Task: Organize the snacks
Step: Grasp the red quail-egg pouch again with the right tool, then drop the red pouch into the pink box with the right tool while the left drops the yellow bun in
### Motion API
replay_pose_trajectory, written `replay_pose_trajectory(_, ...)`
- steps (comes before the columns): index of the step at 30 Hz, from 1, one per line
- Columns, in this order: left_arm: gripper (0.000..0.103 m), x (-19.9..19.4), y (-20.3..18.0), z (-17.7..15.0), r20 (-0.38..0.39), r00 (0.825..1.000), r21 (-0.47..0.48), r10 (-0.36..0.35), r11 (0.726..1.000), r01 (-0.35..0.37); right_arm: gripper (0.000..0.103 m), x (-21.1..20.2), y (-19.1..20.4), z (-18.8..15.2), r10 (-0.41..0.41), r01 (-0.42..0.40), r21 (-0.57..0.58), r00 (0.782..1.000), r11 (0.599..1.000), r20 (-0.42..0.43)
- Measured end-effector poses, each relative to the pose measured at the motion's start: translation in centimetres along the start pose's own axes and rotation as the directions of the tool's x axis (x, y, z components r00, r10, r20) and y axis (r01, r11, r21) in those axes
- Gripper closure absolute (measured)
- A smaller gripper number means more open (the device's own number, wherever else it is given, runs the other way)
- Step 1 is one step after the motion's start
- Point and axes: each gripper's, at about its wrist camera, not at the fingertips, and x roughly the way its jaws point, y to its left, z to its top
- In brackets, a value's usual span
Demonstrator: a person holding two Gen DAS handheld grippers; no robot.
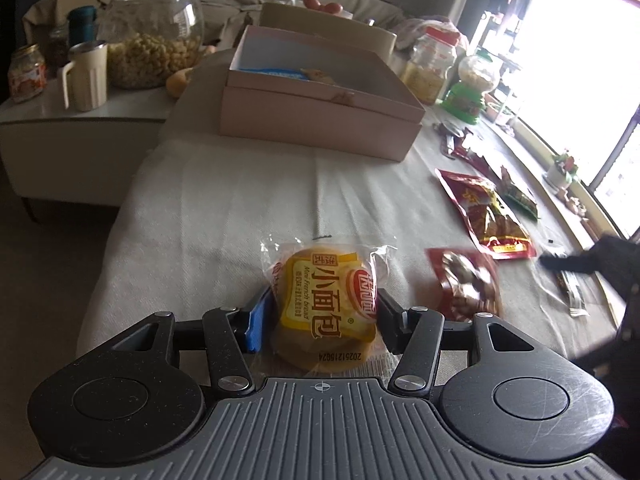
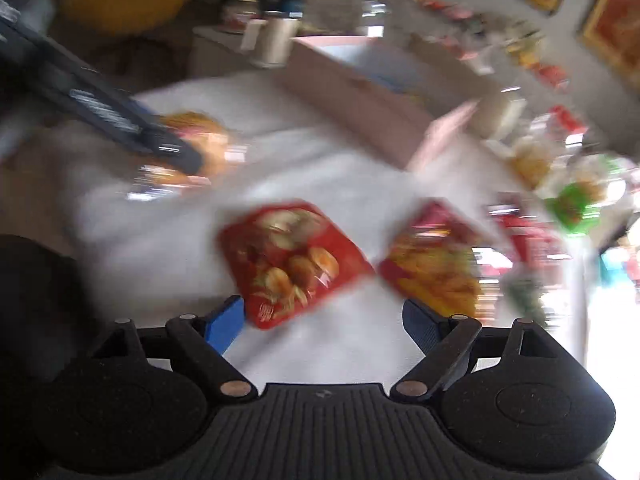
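The left gripper [image 1: 324, 316] pinches a clear-wrapped yellow mini bread packet [image 1: 326, 308] near the cloth-covered table's [image 1: 208, 208] front edge, well short of the open pink cardboard box [image 1: 320, 120], while the right gripper [image 2: 324, 320] gapes empty above a red snack pouch [image 2: 290, 262], and the slick wrapper may slip.

Daylight flooded in from the window [image 1: 580, 60] on the right, blown out to white glare. The left view stayed sharp, edges bowed; the right view was smeared with blur.
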Motion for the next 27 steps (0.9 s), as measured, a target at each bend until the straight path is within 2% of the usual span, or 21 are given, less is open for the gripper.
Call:
replay_pose_trajectory(1,0.043,0.1,0.0,0.0,0.001,1.000,-0.001,0.001,1.000,-0.001,0.017,-0.2,-0.3,-0.1,-0.014,0.014,0.007,1.000,1.000,0.002)
replay_pose_trajectory(2,0.043,0.1,-0.1,0.0,0.001,1.000,-0.001,0.002,1.000,-0.002,0.017,-0.5,-0.8,-0.1,0.012,-0.012,0.036,1.000,0.999,0.005)
replay_pose_trajectory(5,0.043,0.1,-0.3,-0.1,0.002,1.000,0.005,0.009,1.000,-0.009,0.017,-0.7,-2.3,0.6,0.171,-0.170,0.187,0.985,0.967,0.011)
replay_pose_trajectory(7,0.042,0.1,-0.4,-0.1,0.005,1.000,0.010,0.013,1.000,-0.013,0.017,0.2,-2.8,1.4,0.236,-0.230,0.280,0.972,0.932,0.013)
replay_pose_trajectory(9,0.042,0.1,-0.5,-0.2,0.005,1.000,0.014,0.018,1.000,-0.018,0.017,1.8,-3.1,2.4,0.258,-0.236,0.353,0.966,0.905,-0.015)
replay_pose_trajectory(11,0.042,0.1,-0.6,-0.2,0.007,1.000,0.018,0.024,1.000,-0.024,0.017,3.4,-2.8,3.2,0.249,-0.209,0.396,0.967,0.894,-0.052)
replay_pose_trajectory(14,0.042,0.1,-0.8,-0.3,0.011,0.999,0.027,0.035,0.999,-0.035,0.017,5.0,-1.9,4.2,0.231,-0.177,0.406,0.969,0.896,-0.088)
replay_pose_trajectory(16,0.042,0.1,-0.8,-0.3,0.012,0.999,0.027,0.037,0.999,-0.037,0.019,5.0,-0.8,4.6,0.197,-0.154,0.353,0.976,0.923,-0.088)
replay_pose_trajectory(18,0.042,0.1,-0.8,-0.3,0.013,0.999,0.026,0.036,0.999,-0.036,0.023,4.6,-0.5,4.7,0.197,-0.162,0.321,0.977,0.933,-0.082)
replay_pose_trajectory(21,0.042,0.1,-0.9,-0.4,0.013,0.999,0.028,0.040,0.999,-0.040,0.029,4.2,-1.1,4.4,0.225,-0.193,0.320,0.972,0.928,-0.065)
replay_pose_trajectory(27,0.042,0.1,-1.0,-0.4,0.015,0.999,0.034,0.045,0.998,-0.045,0.032,2.3,-3.5,3.6,0.250,-0.243,0.326,0.968,0.914,0.022)
